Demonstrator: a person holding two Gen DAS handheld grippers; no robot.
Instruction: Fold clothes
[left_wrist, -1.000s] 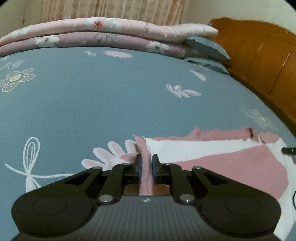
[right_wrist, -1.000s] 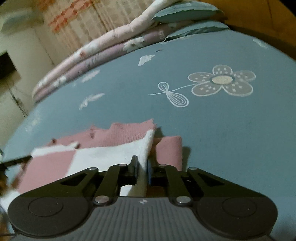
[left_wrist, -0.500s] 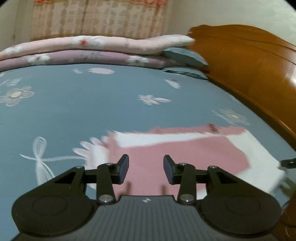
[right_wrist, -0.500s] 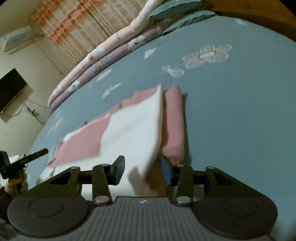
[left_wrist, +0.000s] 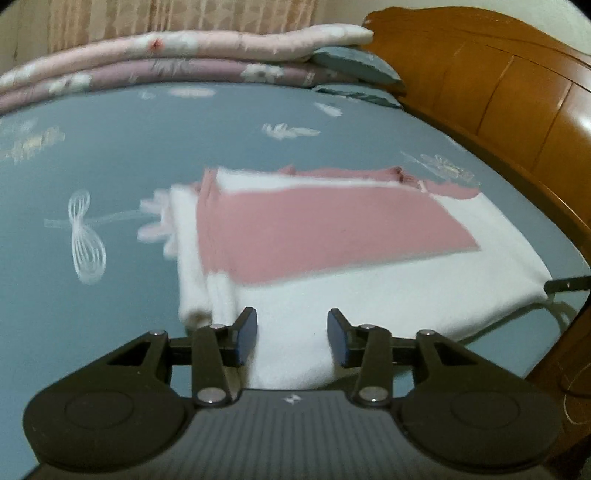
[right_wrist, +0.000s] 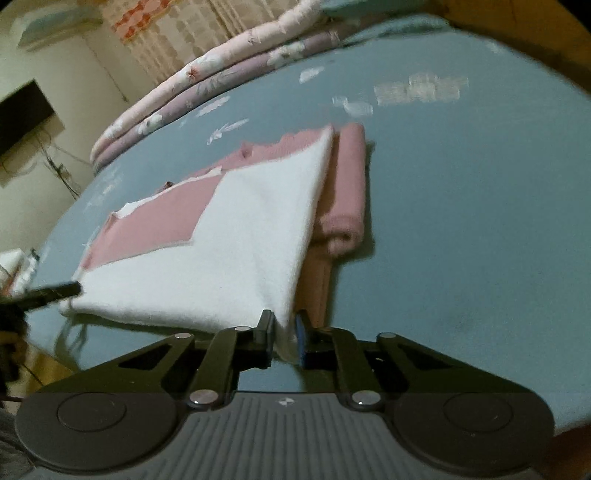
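Folded garment (left_wrist: 332, 236) on bed (left_wrist: 110, 155), quilts (left_wrist: 184, 55) behind, headboard (left_wrist: 498, 92) right

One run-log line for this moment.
left gripper: open over sweater | right gripper: closing, pinching sweater corner | bed

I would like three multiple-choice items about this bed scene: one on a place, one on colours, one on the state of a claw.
1. Where does the garment lie?
A. on the blue bedsheet
B. on the folded quilts
C. on the floor

2. Which colours has the garment?
A. green and black
B. pink and white
C. all yellow

3. How is the right claw?
A. wide open, nothing between
B. out of view
C. closed on the white edge

Answers:
A: the garment rests flat on the bedsheet.
B: pink and white panels show.
C: the right claw, which has just been closing, pinches the white corner.
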